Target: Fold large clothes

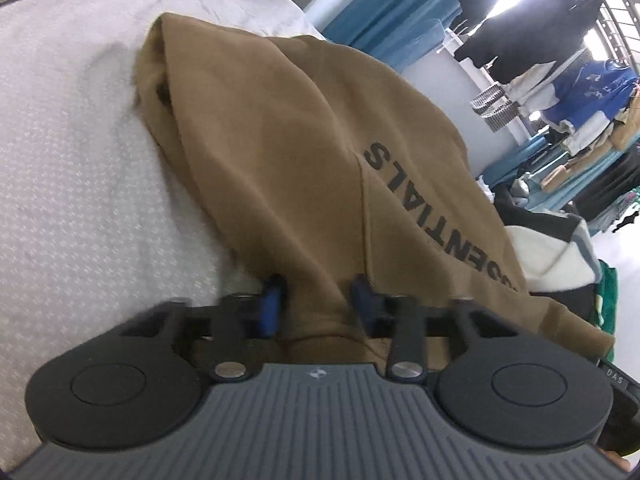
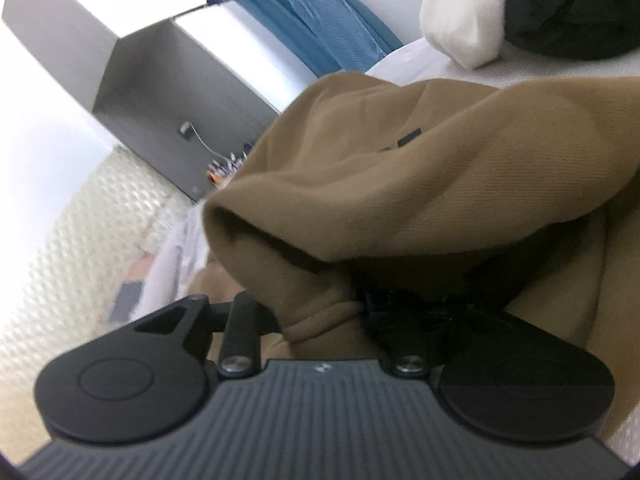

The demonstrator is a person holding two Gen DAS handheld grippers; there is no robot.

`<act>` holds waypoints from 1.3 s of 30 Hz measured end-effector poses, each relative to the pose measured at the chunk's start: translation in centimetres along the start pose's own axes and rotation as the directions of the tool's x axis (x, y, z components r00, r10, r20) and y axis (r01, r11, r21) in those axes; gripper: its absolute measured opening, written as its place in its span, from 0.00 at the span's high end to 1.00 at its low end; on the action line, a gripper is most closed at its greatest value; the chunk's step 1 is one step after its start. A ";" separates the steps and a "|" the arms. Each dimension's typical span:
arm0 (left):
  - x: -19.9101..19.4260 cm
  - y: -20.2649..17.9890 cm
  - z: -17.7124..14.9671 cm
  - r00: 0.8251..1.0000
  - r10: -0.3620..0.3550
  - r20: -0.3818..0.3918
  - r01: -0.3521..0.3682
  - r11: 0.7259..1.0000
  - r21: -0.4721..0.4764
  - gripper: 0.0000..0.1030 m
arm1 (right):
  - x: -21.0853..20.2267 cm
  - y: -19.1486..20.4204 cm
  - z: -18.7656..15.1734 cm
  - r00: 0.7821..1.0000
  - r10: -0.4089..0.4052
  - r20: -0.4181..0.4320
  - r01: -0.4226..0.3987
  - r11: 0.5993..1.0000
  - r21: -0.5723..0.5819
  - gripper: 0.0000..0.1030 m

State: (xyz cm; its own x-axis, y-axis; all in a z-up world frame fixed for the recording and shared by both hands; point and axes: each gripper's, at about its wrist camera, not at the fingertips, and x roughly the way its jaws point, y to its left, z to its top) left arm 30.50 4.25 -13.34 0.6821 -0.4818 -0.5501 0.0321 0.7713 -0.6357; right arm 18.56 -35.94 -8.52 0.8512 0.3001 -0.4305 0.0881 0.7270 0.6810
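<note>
A large brown garment (image 1: pixel 288 152) with black "ESSENTIALS" lettering (image 1: pixel 432 216) is lifted over a white textured bedcover (image 1: pixel 72 168). My left gripper (image 1: pixel 318 300) is shut on a bunched edge of the brown cloth, which runs up between its blue-padded fingers (image 1: pixel 270 300). In the right wrist view the same brown garment (image 2: pixel 440 184) hangs in folds across the frame. My right gripper (image 2: pixel 320 304) is shut on a bunched edge of it; the cloth covers the fingertips.
A pile of white fleece and dark clothes (image 1: pixel 560 256) lies to the right on the bed, also seen in the right wrist view (image 2: pixel 520 4). Hanging clothes (image 1: pixel 560 40) fill the far right. A grey cabinet (image 2: pixel 160 64) and blue fabric (image 2: pixel 328 28) stand behind.
</note>
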 end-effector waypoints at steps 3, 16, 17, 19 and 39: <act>-0.7 0.0 0.3 0.999 -0.024 0.025 0.023 1.000 0.005 0.80 | 0.9 0.4 -0.3 0.999 -0.026 -0.028 0.026 0.999 -0.019 0.62; -9.9 -2.9 0.1 0.948 -0.263 0.180 0.252 0.964 0.080 0.92 | 0.1 2.1 -0.2 1.000 0.026 0.010 -0.024 0.994 -0.102 0.76; -10.6 -3.0 -0.1 0.943 -0.275 0.186 0.264 0.961 0.081 0.92 | -0.2 2.5 -0.2 0.999 0.038 0.027 -0.034 0.992 -0.122 0.78; -12.3 -3.1 -0.6 0.933 -0.296 0.205 0.284 0.955 0.084 0.92 | -1.1 3.3 -0.1 0.996 0.068 0.065 -0.057 0.985 -0.161 0.79; -27.2 -3.2 -10.6 0.897 -0.362 0.252 0.356 0.932 0.073 0.90 | -15.6 5.8 -3.7 0.935 0.275 0.222 -0.239 0.955 -0.175 0.81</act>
State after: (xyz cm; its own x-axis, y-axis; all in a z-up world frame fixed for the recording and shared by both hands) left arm 4.08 10.45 -2.10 0.7847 -0.6068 -0.1268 0.3259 0.5778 -0.7483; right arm 3.84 -34.16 -0.05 0.9355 0.3434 -0.0838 -0.2098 0.7304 0.6500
